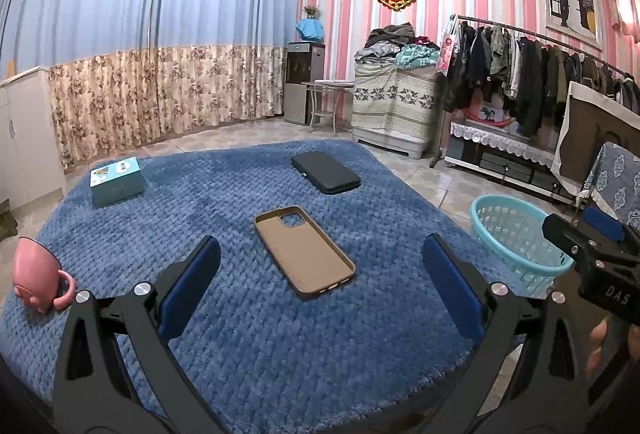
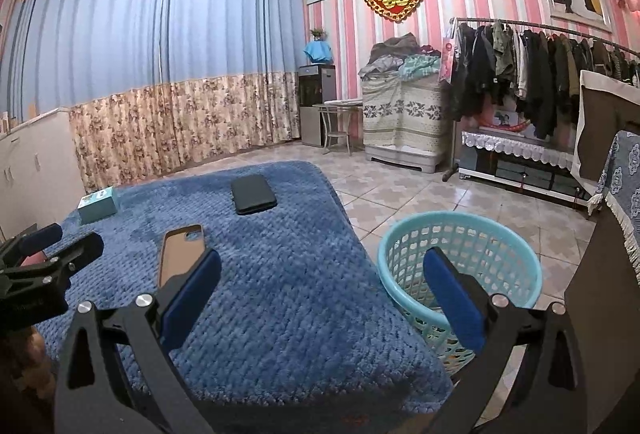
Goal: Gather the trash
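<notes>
Right wrist view: my right claw (image 2: 320,298) hangs spread wide with nothing between its blue pads, over the near right edge of the blue blanket (image 2: 288,274), its right finger above the turquoise basket (image 2: 460,230). The basket stands on the tiled floor just right of the blanket; I can't make out anything in it beyond some yellowish patches low on its near mesh.

On the blanket lie a tan phone case (image 1: 304,250), inner side up with its camera cutout at the far end, a black wallet-like case (image 1: 326,173) farther off, a teal box (image 1: 117,181) far left, and a pink mug (image 1: 38,280) at the near left edge.

My left claw (image 1: 320,282) is also spread wide and empty, hovering with the tan case lying between its fingers.
</notes>
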`<action>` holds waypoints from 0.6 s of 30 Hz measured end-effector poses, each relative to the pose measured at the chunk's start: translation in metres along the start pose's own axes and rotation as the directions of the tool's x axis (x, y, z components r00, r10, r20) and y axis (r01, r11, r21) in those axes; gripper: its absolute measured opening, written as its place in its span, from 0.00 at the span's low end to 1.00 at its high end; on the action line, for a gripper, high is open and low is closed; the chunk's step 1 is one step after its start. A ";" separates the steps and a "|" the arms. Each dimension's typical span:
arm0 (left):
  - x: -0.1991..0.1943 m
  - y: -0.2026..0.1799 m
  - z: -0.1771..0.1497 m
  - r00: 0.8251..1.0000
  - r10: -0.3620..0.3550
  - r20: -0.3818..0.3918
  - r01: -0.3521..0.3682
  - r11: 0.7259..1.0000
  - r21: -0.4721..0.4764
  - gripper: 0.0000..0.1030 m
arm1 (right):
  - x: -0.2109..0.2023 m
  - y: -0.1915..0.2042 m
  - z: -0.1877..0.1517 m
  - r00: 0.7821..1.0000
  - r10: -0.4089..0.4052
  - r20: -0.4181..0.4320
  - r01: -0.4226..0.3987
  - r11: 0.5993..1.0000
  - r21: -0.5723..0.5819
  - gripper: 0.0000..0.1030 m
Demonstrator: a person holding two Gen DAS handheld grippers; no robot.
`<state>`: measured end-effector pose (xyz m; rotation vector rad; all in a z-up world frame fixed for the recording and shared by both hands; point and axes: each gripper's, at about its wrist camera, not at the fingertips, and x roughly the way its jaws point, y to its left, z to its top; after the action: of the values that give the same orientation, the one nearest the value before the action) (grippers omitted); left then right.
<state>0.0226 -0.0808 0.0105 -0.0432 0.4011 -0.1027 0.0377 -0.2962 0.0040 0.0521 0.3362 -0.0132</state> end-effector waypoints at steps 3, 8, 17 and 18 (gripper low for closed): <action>0.002 -0.001 -0.001 1.000 0.002 -0.001 -0.002 1.000 0.002 0.95 | 0.000 -0.001 0.000 1.000 -0.003 0.000 0.003 1.000 0.003 0.96; 0.004 0.000 -0.003 1.000 0.010 0.003 -0.010 1.000 0.004 0.95 | 0.002 -0.001 0.000 1.000 -0.007 -0.005 0.007 1.000 -0.005 0.96; 0.005 0.000 -0.005 1.000 0.023 0.008 -0.023 1.000 0.010 0.95 | 0.003 -0.001 0.000 1.000 -0.006 -0.004 0.006 1.000 -0.006 0.96; 0.005 0.000 -0.005 1.000 0.025 0.011 -0.026 1.000 0.014 0.95 | 0.003 -0.001 0.000 1.000 -0.007 -0.004 0.007 1.000 -0.006 0.96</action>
<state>0.0249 -0.0814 0.0041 -0.0244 0.3899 -0.0802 0.0402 -0.2970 0.0030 0.0445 0.3404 -0.0195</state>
